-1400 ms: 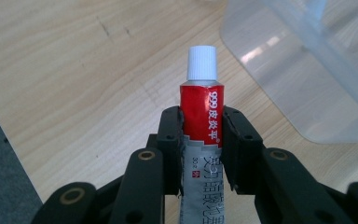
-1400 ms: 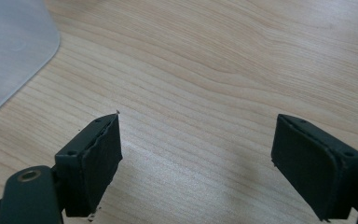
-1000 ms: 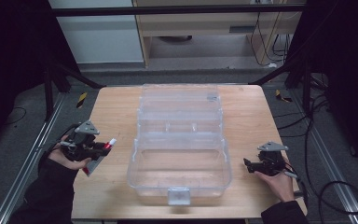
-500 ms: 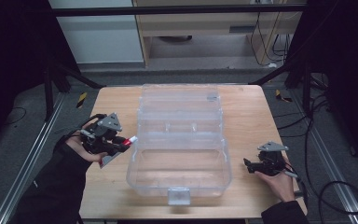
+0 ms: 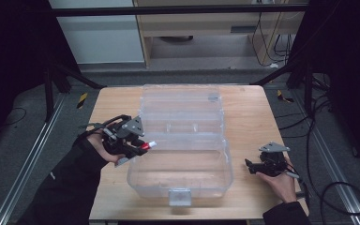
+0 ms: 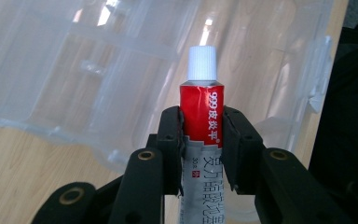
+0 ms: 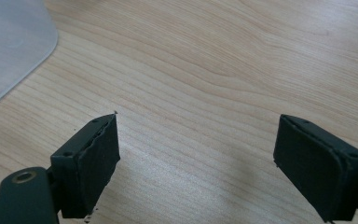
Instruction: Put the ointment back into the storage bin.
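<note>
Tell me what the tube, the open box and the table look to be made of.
Tube: probably soft metal or laminate, glossy printed red and white, slightly dented between the jaws; ribbed white cap looks plastic.
Box: clear hard plastic, glossy; the wood shows through it and it catches glare.
Table: light wood or wood-look laminate, matte, with visible grain lines.

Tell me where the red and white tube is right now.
The tube is clamped in the left gripper, at the left edge of the open clear plastic box, cap pointing over it.
</note>
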`<state>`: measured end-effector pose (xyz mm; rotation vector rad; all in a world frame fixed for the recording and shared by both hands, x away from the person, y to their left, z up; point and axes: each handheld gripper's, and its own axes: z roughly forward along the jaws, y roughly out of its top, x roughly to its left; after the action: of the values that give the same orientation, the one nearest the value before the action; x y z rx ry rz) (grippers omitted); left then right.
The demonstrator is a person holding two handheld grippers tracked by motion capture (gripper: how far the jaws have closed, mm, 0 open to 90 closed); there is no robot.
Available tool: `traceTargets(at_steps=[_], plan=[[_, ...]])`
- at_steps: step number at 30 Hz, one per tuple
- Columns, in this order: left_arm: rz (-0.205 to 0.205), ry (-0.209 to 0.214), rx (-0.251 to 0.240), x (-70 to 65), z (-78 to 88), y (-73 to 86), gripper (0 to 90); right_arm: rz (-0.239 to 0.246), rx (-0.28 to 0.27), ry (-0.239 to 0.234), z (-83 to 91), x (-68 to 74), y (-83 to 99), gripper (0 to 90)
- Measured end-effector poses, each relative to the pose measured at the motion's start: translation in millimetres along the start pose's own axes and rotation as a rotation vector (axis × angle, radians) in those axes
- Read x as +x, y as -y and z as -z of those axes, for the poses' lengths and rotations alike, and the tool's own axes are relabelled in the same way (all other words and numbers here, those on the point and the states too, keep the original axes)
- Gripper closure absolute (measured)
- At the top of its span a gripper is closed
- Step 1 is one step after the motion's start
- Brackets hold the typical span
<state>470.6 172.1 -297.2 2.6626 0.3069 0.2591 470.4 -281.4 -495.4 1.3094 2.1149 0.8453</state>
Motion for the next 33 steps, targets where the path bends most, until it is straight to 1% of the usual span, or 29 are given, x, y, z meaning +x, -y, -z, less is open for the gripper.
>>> traceTargets(at_steps=[6, 7, 11, 13, 18, 19, 23, 27, 30, 33], plan=[[-0.052, 0.038, 0.017, -3.7, -12.3, -12.6, 70.0, 0.011, 0.003, 0.002, -0.9, -0.3, 0.3, 14.5], [-0.054, 0.047, 0.019, -4.5, -14.9, -14.6, 70.0, 0.006, 0.005, -0.002, -0.8, 0.1, 0.3, 14.5], [-0.095, 0.065, 0.037, -7.6, -24.7, -21.1, 70.0, 0.008, 0.005, -0.003, -0.7, 0.2, 0.3, 14.5], [-0.107, 0.081, 0.041, -8.7, -29.7, -23.0, 70.0, 0.007, 0.008, -0.003, -0.6, 0.2, 0.4, 14.5], [-0.132, 0.1, 0.076, -10.4, -42.6, -25.5, 70.0, 0.011, 0.011, -0.006, -1.2, 0.5, 0.6, 14.5], [-0.131, 0.108, 0.077, -10.9, -45.1, -25.5, 70.0, 0.011, 0.01, -0.006, -1.2, 0.5, 0.6, 14.6], [-0.155, 0.124, 0.088, -13.2, -55.1, -26.7, 70.0, 0.014, 0.011, -0.007, -1.7, 0.6, 0.7, 14.5], [-0.183, 0.14, 0.109, -14.6, -65.9, -28.1, 70.0, 0.02, 0.012, -0.007, -1.9, 0.7, 0.9, 14.5], [-0.197, 0.149, 0.12, -15.2, -74.5, -27.1, 70.0, 0.016, 0.01, -0.01, -1.6, 0.8, 0.7, 14.5], [-0.2, 0.168, 0.125, -16.1, -82.4, -24.8, 70.0, 0.018, 0.013, -0.007, -2.1, 1.4, 1.1, 14.6]])
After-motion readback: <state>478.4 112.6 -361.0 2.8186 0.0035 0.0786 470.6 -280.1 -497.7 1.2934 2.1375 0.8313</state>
